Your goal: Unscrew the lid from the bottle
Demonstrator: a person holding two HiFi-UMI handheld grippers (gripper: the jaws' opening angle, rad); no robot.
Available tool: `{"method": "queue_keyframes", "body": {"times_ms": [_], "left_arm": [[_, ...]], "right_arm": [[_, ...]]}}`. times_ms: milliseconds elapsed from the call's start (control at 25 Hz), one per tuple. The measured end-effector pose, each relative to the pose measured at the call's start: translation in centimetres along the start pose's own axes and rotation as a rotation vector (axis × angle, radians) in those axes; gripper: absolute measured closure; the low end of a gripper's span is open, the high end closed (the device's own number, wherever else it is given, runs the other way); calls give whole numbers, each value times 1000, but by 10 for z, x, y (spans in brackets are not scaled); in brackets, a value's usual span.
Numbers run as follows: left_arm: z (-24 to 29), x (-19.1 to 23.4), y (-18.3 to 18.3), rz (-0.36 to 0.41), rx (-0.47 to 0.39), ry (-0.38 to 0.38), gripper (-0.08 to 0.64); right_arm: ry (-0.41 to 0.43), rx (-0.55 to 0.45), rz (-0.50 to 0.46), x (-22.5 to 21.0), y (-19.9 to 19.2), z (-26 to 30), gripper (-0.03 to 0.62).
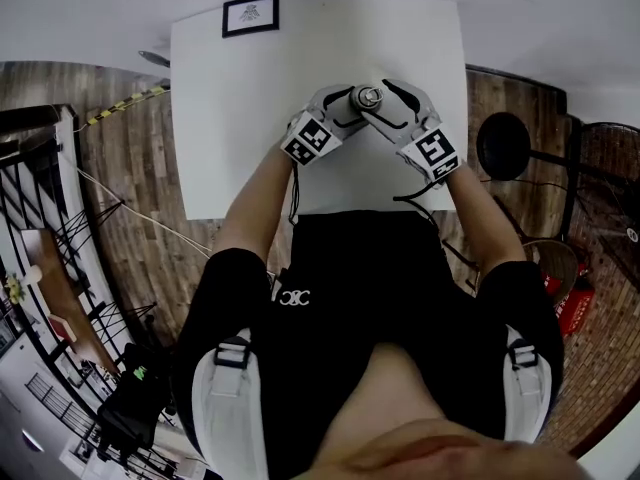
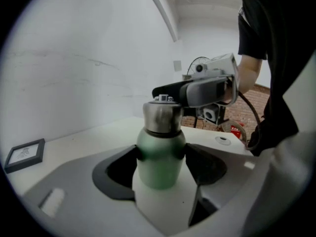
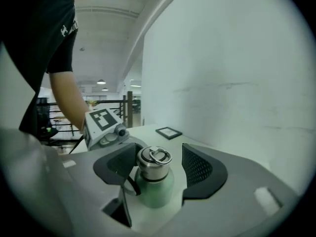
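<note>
A green bottle (image 2: pixel 159 162) with a steel lid (image 2: pixel 162 116) stands upright on the white table (image 1: pixel 240 118). My left gripper (image 2: pixel 161 154) is shut on the bottle's green body, with both black pads pressed to its sides. My right gripper (image 3: pixel 159 159) is open around the lid (image 3: pixel 154 163), which has a ring on top. Its right pad (image 3: pixel 197 169) stands clear of the steel, and the left pad sits close beside it. In the head view both grippers meet at the lid (image 1: pixel 367 96), the left gripper (image 1: pixel 352 103) from the left and the right gripper (image 1: pixel 380 103) from the right.
A small black-framed card (image 1: pixel 250 14) lies at the table's far left corner. A round black stool (image 1: pixel 503 145) and a fan stand on the wooden floor to the right. A wall runs behind the table, and railings (image 1: pixel 40 218) are at the left.
</note>
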State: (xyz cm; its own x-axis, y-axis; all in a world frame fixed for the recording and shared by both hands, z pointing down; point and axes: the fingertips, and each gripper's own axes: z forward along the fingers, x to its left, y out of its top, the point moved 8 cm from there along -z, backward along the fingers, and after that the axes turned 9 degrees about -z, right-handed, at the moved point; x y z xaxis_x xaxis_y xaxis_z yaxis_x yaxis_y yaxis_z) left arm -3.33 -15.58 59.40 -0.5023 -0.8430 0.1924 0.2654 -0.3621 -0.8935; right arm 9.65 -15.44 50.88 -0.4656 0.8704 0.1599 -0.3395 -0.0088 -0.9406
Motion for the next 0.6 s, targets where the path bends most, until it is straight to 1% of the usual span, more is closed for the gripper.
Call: {"method": "queue_keyframes", "body": {"times_ms": [80, 120, 200, 280, 320, 400, 520, 600], "left_arm": [[1, -1, -2, -8, -2, 13, 196], [1, 0, -2, -12, -3, 20, 196], [1, 0, -2, -19, -6, 33, 196], [2, -1, -2, -24, -7, 44, 196], [2, -2, -3, -26, -7, 47, 196], [2, -2, -4, -29, -7, 52, 196], [2, -4, -1, -30, -8, 56, 196], [1, -5, 0, -33, -10, 55, 196]], "right_arm": [[-171, -34, 50, 9, -1, -5, 325], [-241, -42, 80, 14, -3, -5, 324], [-339, -42, 122, 23, -5, -2, 325], [-410, -36, 162, 29, -8, 3, 324], [-436, -33, 185, 32, -9, 6, 324], [-455, -29, 199, 34, -9, 14, 324], [-467, -3, 180, 34, -8, 19, 325], [-458, 12, 163, 33, -7, 19, 325]]}}
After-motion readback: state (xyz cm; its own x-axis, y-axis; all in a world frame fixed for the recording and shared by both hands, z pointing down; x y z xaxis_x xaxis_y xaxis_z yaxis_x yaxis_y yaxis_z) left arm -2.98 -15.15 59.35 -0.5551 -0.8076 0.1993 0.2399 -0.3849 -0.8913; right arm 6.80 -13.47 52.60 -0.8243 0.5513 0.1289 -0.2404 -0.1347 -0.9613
